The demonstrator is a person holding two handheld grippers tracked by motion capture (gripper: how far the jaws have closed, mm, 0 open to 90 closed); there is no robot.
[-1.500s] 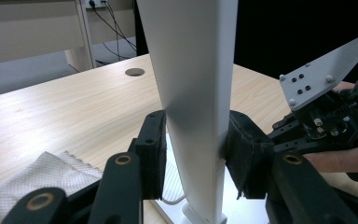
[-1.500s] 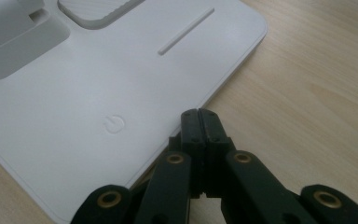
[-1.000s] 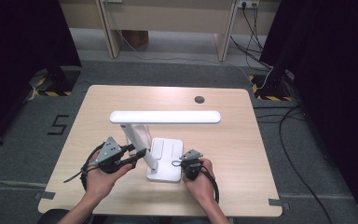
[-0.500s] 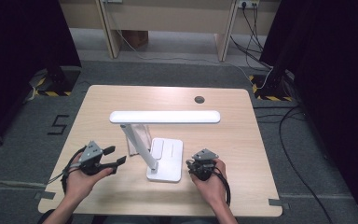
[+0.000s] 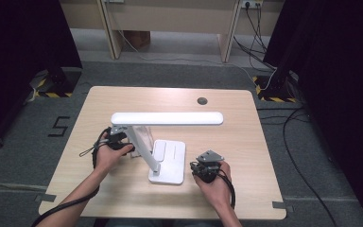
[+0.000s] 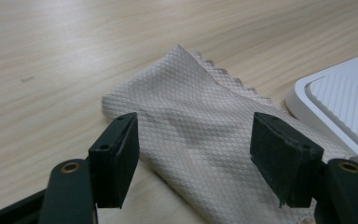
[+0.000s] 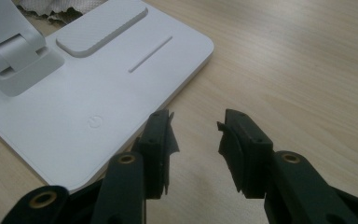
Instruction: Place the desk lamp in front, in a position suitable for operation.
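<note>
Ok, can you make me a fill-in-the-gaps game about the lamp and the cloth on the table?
1. The white lamp stands on a wooden ____.
2. The left tool hovers over a folded ____.
3. Both tools have their jaws ____.
4. The right tool sits beside the lamp's flat white ____.

Missing words: table; cloth; open; base

Your left gripper (image 5: 121, 143) sits low over the tabletop (image 5: 264, 142), its forearm reaching in at a slant from the bottom left corner. Its jaws have just been opening and now stand wide apart, the pads (image 6: 116, 156) pressing on nothing. Your right gripper (image 5: 203, 166) rests near the tabletop's near edge, hand wrapped around its body, wrist straight. Its jaws have likewise just been opening and gape with nothing between them.
</note>
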